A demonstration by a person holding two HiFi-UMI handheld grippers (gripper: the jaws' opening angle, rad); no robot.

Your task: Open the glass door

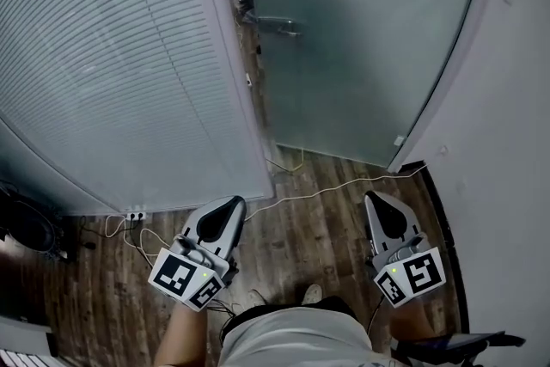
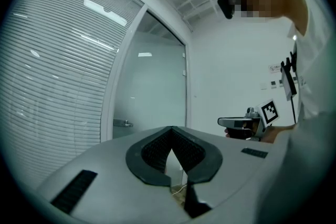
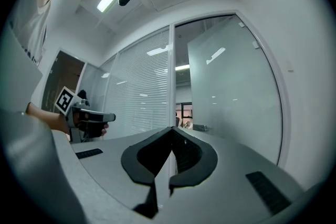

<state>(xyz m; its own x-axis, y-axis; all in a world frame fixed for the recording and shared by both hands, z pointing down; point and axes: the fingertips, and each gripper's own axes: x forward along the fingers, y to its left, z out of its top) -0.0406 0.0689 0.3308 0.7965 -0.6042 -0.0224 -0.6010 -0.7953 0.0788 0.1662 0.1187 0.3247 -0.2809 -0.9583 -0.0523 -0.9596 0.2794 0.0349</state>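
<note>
The frosted glass door fills the upper middle of the head view and stands slightly ajar, its handle near its left edge. Low in the frame, well apart from it, the left gripper and right gripper are both closed and empty above the wooden floor.

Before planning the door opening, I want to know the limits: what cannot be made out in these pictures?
1. Behind the glass door: head view, frosting hides it.
2. Door handle: head view, too small to show its latch.
3. Wall sign: left gripper view, print too small to read.
4. Dark object: head view, cut off by the left edge.
</note>
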